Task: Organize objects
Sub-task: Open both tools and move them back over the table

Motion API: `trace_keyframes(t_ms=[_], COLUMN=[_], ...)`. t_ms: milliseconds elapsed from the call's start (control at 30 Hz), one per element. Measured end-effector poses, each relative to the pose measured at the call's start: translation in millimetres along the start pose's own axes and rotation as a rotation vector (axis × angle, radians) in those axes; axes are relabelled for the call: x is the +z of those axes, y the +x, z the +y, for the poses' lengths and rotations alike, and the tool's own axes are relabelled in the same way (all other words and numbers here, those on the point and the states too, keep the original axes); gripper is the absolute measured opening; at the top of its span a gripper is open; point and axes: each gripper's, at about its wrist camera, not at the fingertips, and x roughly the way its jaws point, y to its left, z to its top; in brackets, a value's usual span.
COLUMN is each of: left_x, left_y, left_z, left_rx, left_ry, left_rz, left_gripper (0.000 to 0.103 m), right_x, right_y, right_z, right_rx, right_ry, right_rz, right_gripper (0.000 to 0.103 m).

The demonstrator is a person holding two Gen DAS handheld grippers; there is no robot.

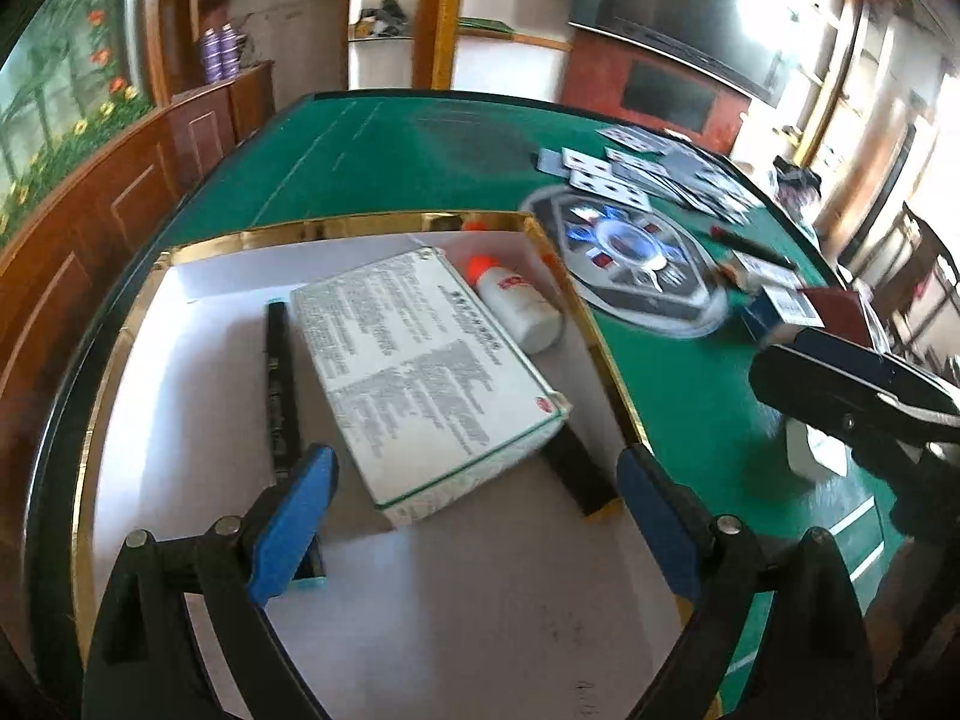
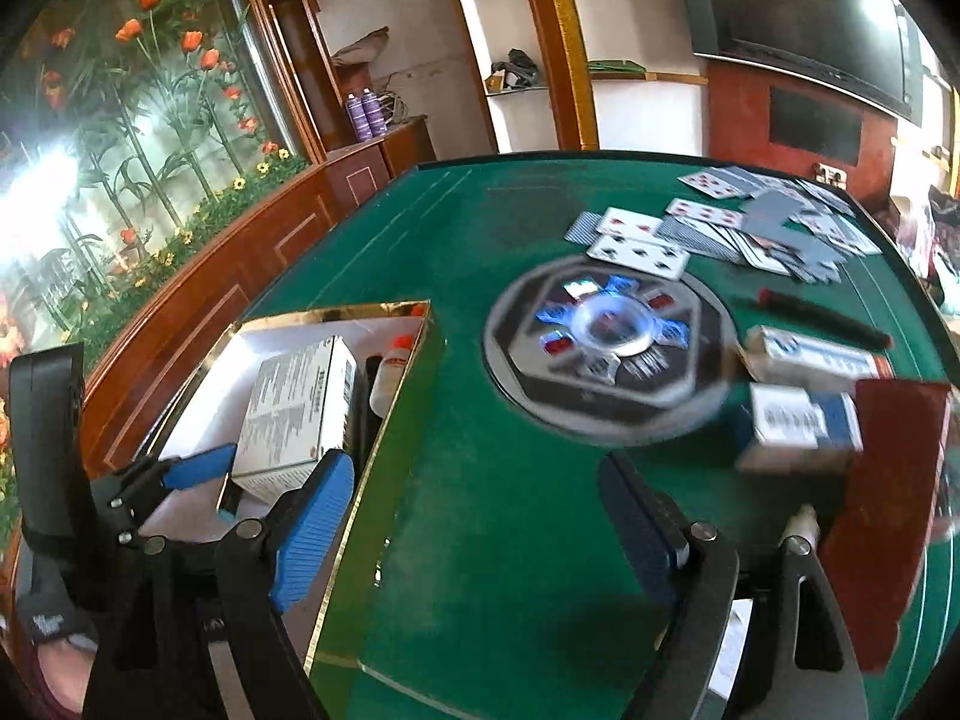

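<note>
A gold-rimmed white tray (image 1: 360, 222) sits on the green table. In it lie a white printed medicine box (image 1: 420, 378), a black pen (image 1: 281, 378), a white bottle with an orange cap (image 1: 516, 300) and a black stick partly under the box (image 1: 576, 468). My left gripper (image 1: 474, 516) stands open above the tray's near end, its blue pads apart from the box, nothing between them. My right gripper (image 2: 480, 534) is open over bare green felt right of the tray (image 2: 336, 315), holding nothing. The same medicine box (image 2: 300, 408) shows in the right wrist view.
Playing cards (image 2: 750, 228) are scattered at the table's far right. A round centre dial (image 2: 606, 348) sits mid-table. Right of it lie a red-tipped dark pen (image 2: 822, 312), two blue-and-white boxes (image 2: 798, 420) and a dark red box (image 2: 888, 480). A wooden cabinet runs along the left.
</note>
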Motion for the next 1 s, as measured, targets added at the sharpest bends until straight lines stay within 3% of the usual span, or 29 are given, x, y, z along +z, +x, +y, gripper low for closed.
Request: trace_keyframes(t_ms=[167,300,400,567,667,733,833,1000], left_x=[-7,0,6,8,5,0,-7,-15], left_y=[-5,-21,-42,-70,-59,-43,-14,20], left_z=[-7,-12,-28,-86,-130,-153,-176,-203], left_rx=[0.034,0.059,0.025,-0.106,-0.184,-0.190,-0.178,-0.102], left_ry=[0.053,0.060,0.050,0.104,0.160,0.178,0.165,0.191], left_rz=[0.009,-0.036,-0.067,-0.124,-0.095,-0.061,-0.011,0.006], left_gripper=[0.094,0.094,0.094,0.101,0.102,0.102,0.102,0.102], right_x=[-18,-24,-27,-29,-30,-31,-37,-41], right_y=[-20,-37,-53,-71,-80,-85,-93,-100], right_z=[-26,-46,-62,-102,-134,-151,-175,-193], right_rx=[0.007,0.000,-0.025,-0.098,-0.149,-0.175,-0.211,-0.187], right_ry=[0.048,0.089,0.110,0.172,0.228,0.260,0.298,0.332], right_rz=[-0.023,-0.062,-0.101,-0.161,-0.192,-0.214,-0.242,-0.251], right_gripper=[0.090,0.091,0.091,0.095,0.095,0.095,0.095,0.095])
